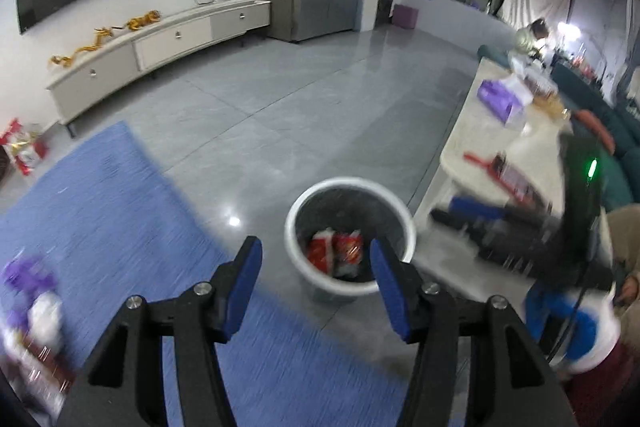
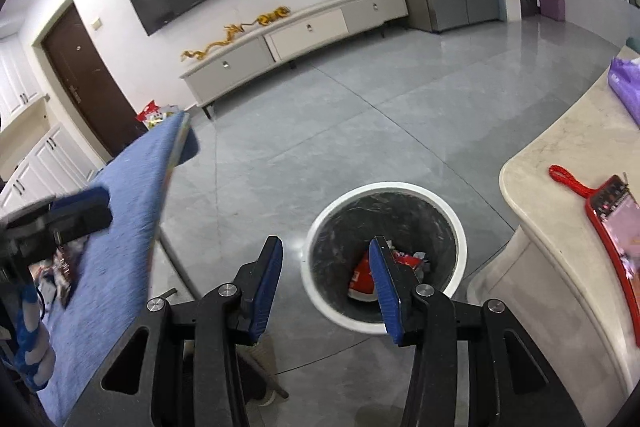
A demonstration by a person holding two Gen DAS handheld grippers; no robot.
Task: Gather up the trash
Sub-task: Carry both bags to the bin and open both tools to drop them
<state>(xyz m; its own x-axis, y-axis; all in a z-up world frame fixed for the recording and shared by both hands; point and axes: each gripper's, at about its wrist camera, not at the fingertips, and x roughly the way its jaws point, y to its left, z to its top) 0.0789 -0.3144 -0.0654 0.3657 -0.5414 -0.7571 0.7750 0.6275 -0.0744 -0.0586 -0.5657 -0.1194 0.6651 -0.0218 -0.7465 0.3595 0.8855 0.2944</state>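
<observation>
A white trash bin (image 1: 298, 219) with a dark liner stands on the grey floor; red and white wrappers (image 1: 336, 253) lie inside. My left gripper (image 1: 316, 259) is open and empty, above and just in front of the bin. In the right wrist view the bin (image 2: 456, 223) holds the red wrappers (image 2: 362, 275). My right gripper (image 2: 326, 259) is open and empty, beside the bin's left rim. More wrappers (image 1: 34, 311) lie blurred on the blue surface at the left. The right gripper shows blurred in the left wrist view (image 1: 472, 223).
A blue cloth-covered table (image 2: 124, 211) is on the left. A pale stone table (image 2: 560, 187) on the right carries a phone in a red case (image 2: 612, 215) and a purple bag (image 2: 628, 87). A TV cabinet (image 2: 296, 39) stands at the far wall.
</observation>
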